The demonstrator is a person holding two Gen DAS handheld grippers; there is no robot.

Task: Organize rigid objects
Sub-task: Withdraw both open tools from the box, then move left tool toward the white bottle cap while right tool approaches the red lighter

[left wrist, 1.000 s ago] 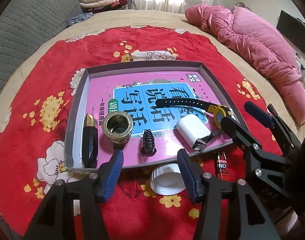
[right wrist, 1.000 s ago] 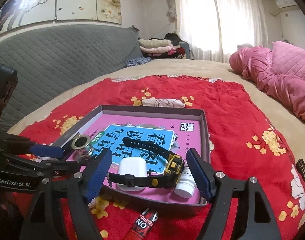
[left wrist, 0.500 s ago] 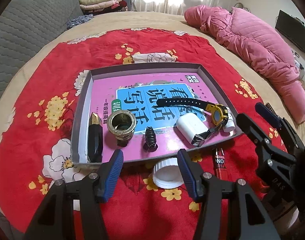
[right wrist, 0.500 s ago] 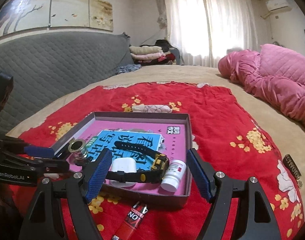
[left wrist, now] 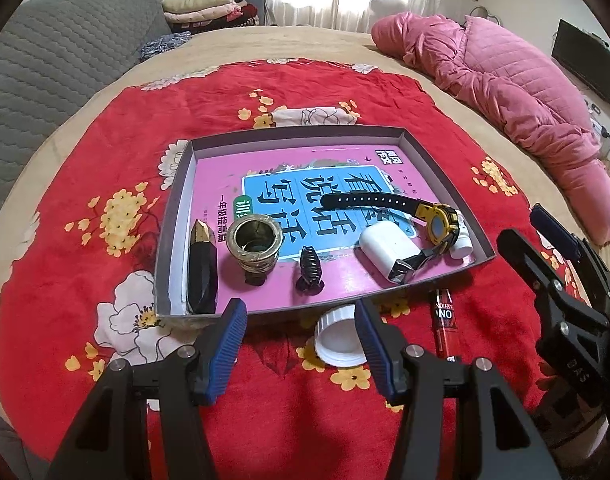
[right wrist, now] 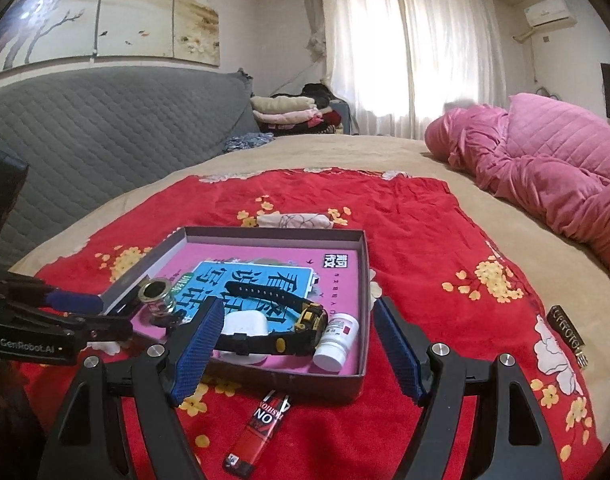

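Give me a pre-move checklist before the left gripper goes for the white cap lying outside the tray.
1. Left gripper open and empty: ok.
2. White cap out on the red cloth, not in the tray: ok.
3. Cap centred between the fingers: not ok, it sits by the right-hand one.
4. Right gripper open, holding nothing: ok.
5. Red lighter apart from the cap: ok.
6. Free tray floor behind the watch: ok.

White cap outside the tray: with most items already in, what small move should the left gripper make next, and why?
Probably lower the open left gripper onto the white cap and close. The cap lies on the red cloth just outside the tray, already partly between the fingers, nothing gripped.
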